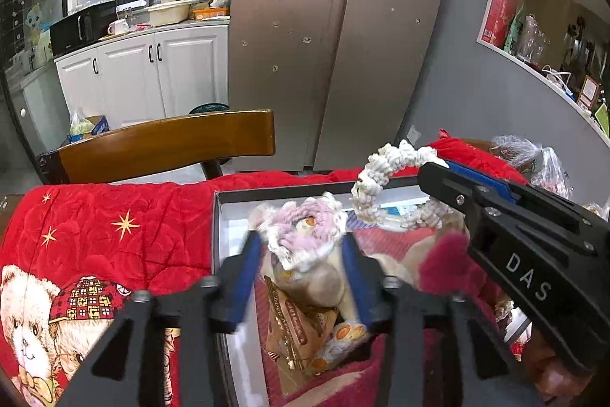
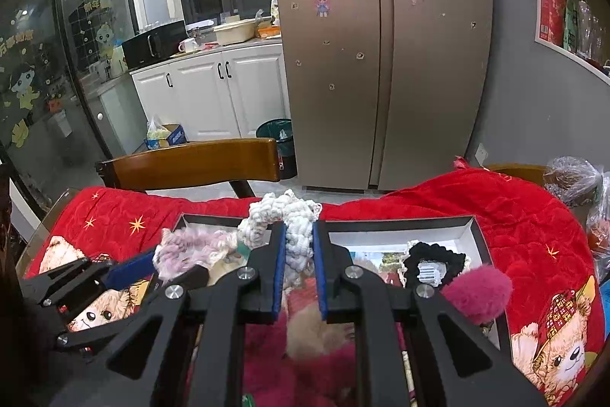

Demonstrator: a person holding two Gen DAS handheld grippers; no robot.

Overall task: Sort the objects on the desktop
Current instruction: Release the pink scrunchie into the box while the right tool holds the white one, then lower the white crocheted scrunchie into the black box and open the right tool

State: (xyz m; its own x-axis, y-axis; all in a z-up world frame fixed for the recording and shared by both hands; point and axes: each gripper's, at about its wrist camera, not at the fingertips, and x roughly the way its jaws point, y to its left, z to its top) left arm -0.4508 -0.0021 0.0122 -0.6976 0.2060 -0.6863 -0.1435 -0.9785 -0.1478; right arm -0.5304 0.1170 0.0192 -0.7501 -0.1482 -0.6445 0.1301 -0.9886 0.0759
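A: Well, how much room is there over the box (image 2: pixel 481 235)?

B: Not much. The box sits on a red bear blanket (image 1: pixel 114 216) that covers the desk. It has a dark rim and white walls. Soft things fill it: a fluffy dark pink pom-pom (image 2: pixel 478 296), a black hair tie (image 2: pixel 434 260) with a white tag, and some snack packets (image 1: pixel 289 327). Both grippers hang close together just above it.

A: What is past the far edge?

B: A brown wooden chair back (image 1: pixel 167 143) stands right behind the blanket. A big silver fridge (image 1: pixel 335 37) is farther back. On the right edge of the desk lie clear plastic bags (image 1: pixel 549 170).

A: What does the right gripper (image 2: pixel 299 254) do?

B: Its jaws are pressed on a cream scrunchie (image 2: pixel 293 216). It looks like a ring of thick, bumpy yarn. It hangs up in the air over the far side of the box.

A: And the left gripper (image 1: pixel 301 254)?

B: Its jaws are spread apart. A pink and white scrunchie (image 1: pixel 301 235) sits between the blue pads (image 1: pixel 246 277), over the left part of the box. It looks blurry. It is fuzzy, pale pink in the middle with a white frill. One cannot tell if it rests on anything.
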